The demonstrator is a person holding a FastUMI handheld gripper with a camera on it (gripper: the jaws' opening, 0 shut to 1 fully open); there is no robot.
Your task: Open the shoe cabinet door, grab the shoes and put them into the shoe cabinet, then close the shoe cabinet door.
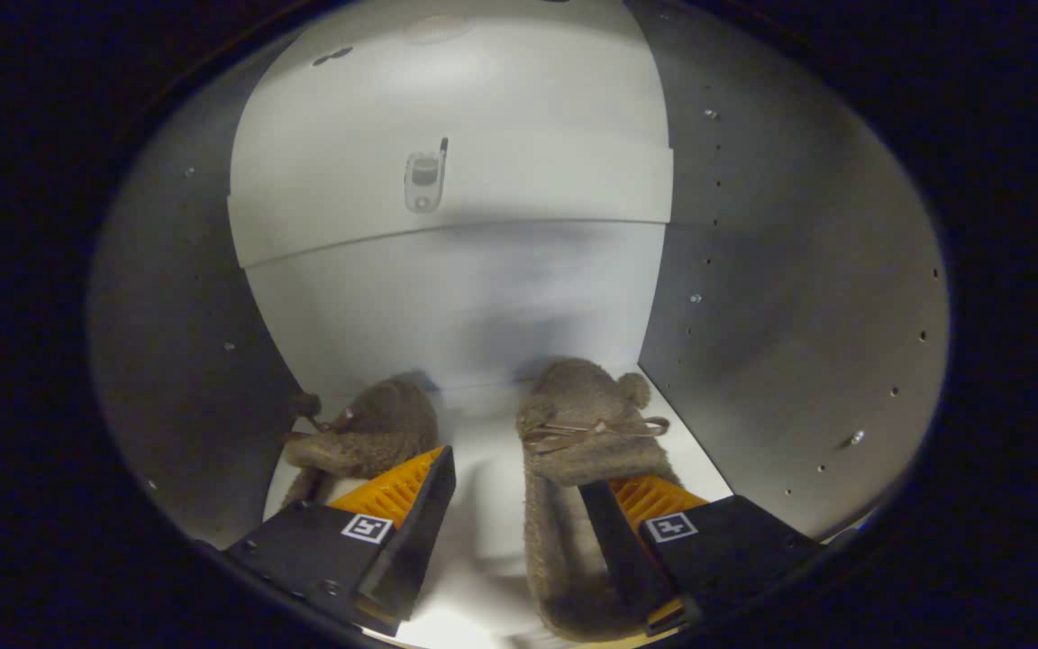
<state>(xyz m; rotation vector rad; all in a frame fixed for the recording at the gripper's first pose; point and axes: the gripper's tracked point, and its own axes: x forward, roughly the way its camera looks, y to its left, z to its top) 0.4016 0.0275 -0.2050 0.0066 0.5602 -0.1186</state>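
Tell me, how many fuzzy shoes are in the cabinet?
2. One shoe lies by the left wall, just ahead of the open gripper. The other shoe lies nearer the right wall, with one finger over its heel. None seems hidden.

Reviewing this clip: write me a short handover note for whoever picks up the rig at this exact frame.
Tool: open, reaching into the shoe cabinet, gripping nothing. One of its fingers lies against the right shoe's opening, the other stands apart.

Shoes: both furry shoes sit on the cabinet floor. The left shoe lies by the left wall, ahead of the left finger. The right shoe lies between the fingers and beyond, near the right wall.

Done: door open, both shoes inside.

Left: draw the tool clear of the right shoe and out, then close the door.
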